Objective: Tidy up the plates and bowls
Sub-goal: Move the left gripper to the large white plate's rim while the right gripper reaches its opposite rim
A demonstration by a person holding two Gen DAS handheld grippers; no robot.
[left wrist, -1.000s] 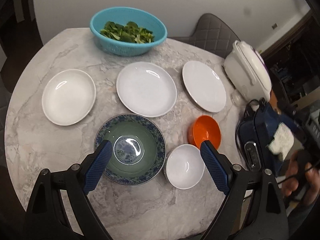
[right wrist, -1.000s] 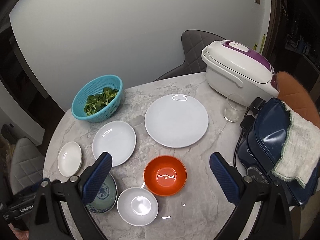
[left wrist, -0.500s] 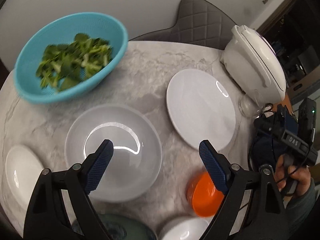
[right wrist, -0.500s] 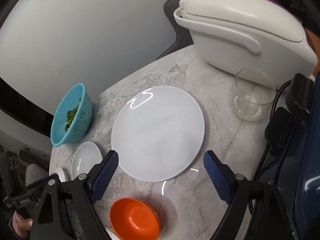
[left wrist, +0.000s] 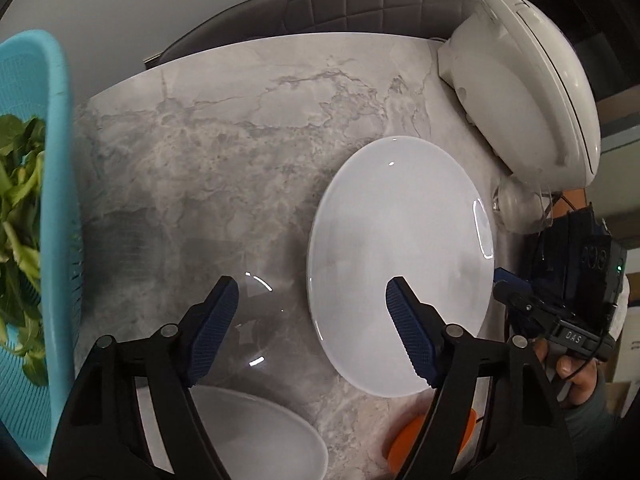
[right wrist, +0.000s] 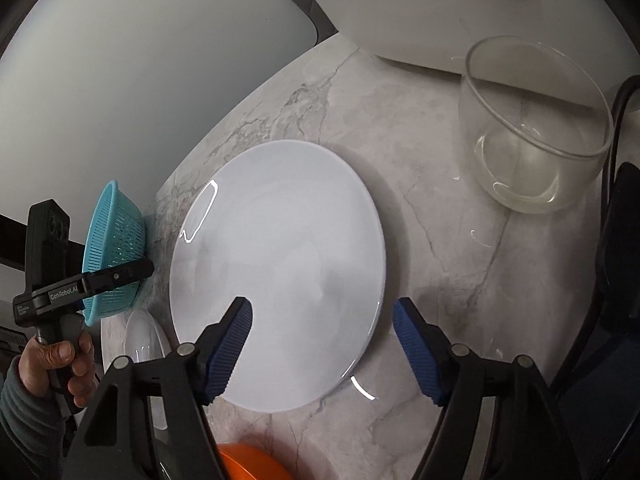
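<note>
A large flat white plate (left wrist: 400,264) lies on the marble table (left wrist: 224,128); it also shows in the right wrist view (right wrist: 276,272). My left gripper (left wrist: 312,308) is open, low over the plate's left edge. My right gripper (right wrist: 322,328) is open, its fingers straddling the plate's near right rim. A second white plate (left wrist: 260,436) sits under the left gripper's near side, also at the left of the right wrist view (right wrist: 144,336). An orange bowl (right wrist: 252,466) lies at the bottom edge, also in the left wrist view (left wrist: 408,444).
A teal colander of greens (left wrist: 28,240) stands at the left. A white rice cooker (left wrist: 528,96) and a clear glass (right wrist: 532,128) stand right of the plate. A dark appliance (right wrist: 616,320) borders the right. A grey chair (left wrist: 360,0) is behind the table.
Both grippers have moved forward and down toward the large white plate, which now fills both views. The blue-patterned bowl and small white bowl have dropped out of sight.
</note>
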